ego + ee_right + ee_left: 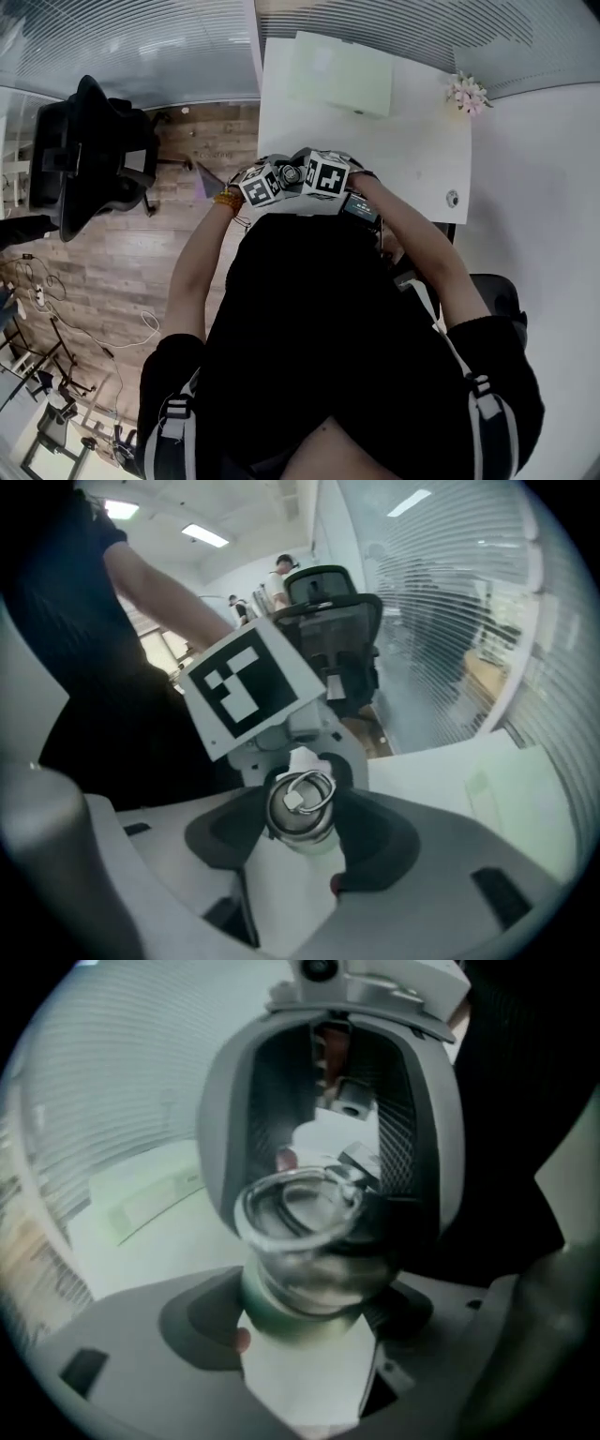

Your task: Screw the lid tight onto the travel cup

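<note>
Travel cup (300,1321) clamped in left jaws; right jaws closed on its ring-topped lid (300,803), contents hidden.

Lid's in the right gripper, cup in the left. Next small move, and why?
Probably roll the right gripper to twist the lid tighter while the left gripper holds the cup steady: both look clamped, and the lid already sits on the cup.

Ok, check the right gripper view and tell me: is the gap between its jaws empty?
No, the lid, topped with a metal ring, sits between the jaws of the right gripper.
</note>
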Available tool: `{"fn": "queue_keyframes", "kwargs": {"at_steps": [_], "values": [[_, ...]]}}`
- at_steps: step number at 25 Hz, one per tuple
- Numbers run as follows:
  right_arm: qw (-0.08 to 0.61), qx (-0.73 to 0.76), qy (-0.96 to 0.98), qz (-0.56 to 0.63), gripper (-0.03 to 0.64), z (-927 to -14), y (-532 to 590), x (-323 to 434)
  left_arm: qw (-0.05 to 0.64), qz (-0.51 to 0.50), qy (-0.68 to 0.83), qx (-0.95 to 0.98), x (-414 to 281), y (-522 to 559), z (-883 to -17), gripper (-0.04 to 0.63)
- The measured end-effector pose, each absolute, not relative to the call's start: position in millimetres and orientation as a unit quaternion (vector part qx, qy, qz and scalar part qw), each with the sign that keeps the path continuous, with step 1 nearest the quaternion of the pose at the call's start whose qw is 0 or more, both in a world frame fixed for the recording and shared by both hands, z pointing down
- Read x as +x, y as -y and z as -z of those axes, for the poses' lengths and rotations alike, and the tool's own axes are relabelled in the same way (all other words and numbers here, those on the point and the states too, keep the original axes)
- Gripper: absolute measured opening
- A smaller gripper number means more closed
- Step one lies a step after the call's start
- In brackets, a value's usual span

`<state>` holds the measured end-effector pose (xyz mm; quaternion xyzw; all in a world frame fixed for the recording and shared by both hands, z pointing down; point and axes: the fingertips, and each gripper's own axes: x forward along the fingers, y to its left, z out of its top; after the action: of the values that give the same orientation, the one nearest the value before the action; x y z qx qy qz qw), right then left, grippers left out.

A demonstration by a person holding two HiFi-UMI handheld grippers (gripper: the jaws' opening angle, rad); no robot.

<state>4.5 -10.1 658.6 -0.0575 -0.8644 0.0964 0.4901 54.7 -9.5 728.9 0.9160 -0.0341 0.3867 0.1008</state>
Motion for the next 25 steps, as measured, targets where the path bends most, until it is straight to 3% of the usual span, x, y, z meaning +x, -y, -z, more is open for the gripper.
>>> {"fn": "queue_keyframes", "kwargs": {"at_steps": [3,6,11,15,18,21,25], "values": [[0.526,-0.134,0.837,-0.076,0.232,-658.3,4.0,6.7,0.051,-0.437,-0.084,0.894,56.9,0.0,-730.4,0.377],[0.52,-0.135,0.84,-0.076,0.233,-658.0,3.6,6.4,0.046,-0.443,-0.106,0.889,56.9,-1.5,-730.5,0.38],[0.468,-0.039,0.877,-0.103,0.284,-653.1,10.4,10.9,0.092,-0.359,0.023,0.928,58.2,5.8,-724.6,0.38],[0.411,0.067,0.9,-0.131,0.287,-639.4,7.8,14.6,0.142,-0.314,0.161,0.925,55.3,9.4,-723.1,0.38],[0.417,0.107,0.897,-0.103,0.278,-640.3,2.6,13.3,0.152,-0.304,0.225,0.913,54.8,10.9,-724.7,0.379],[0.429,0.132,0.89,-0.073,0.236,-646.8,5.8,12.6,0.158,-0.305,0.227,0.911,55.4,12.5,-727.3,0.38],[0.437,0.11,0.89,-0.063,0.232,-650.0,4.6,11.8,0.158,-0.312,0.218,0.911,55.1,11.3,-727.9,0.38]]}}
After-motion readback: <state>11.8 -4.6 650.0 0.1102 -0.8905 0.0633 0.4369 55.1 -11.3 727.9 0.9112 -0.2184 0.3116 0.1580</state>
